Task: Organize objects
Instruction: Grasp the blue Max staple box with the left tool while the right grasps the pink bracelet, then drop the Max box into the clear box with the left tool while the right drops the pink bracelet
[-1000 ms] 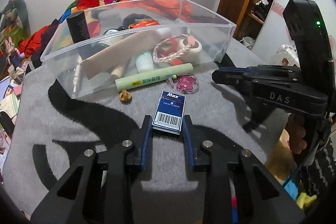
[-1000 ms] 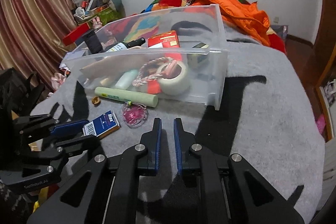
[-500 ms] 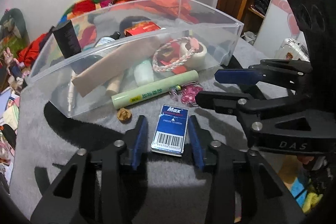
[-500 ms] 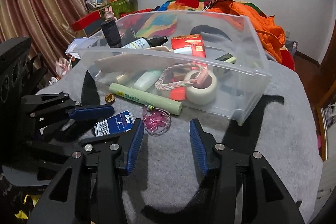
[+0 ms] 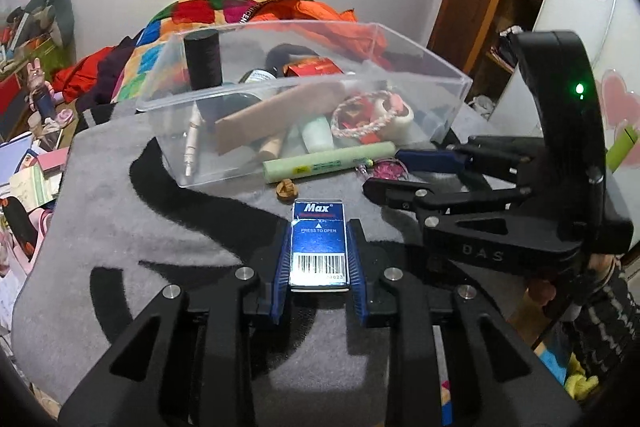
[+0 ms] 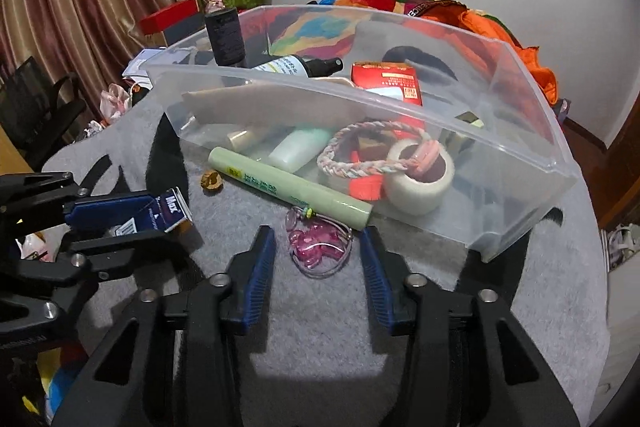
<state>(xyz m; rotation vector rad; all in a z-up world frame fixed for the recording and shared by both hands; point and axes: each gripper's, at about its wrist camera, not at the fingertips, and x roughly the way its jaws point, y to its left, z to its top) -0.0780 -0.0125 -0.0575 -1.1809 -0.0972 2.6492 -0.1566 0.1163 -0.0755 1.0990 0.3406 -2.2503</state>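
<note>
Bright indoor light, hard dark shadows, sharp focus, fisheye-warped black corners

clear glossy plastic bin (image 6: 520, 163); fuzzy grey cloth on the tabletop (image 6: 500, 307); glossy cardboard staple box (image 5: 319, 247); translucent pink plastic charm (image 6: 320, 247).

From here I can't read the green tube (image 6: 288, 187) print, and the bin wall (image 6: 360, 115) blurs its contents.

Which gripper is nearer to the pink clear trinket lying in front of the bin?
Right. The right gripper straddles the pink trinket, jaws closing, pads not yet touching. The left gripper sits off to the side, clamped on the blue Max box.
</note>
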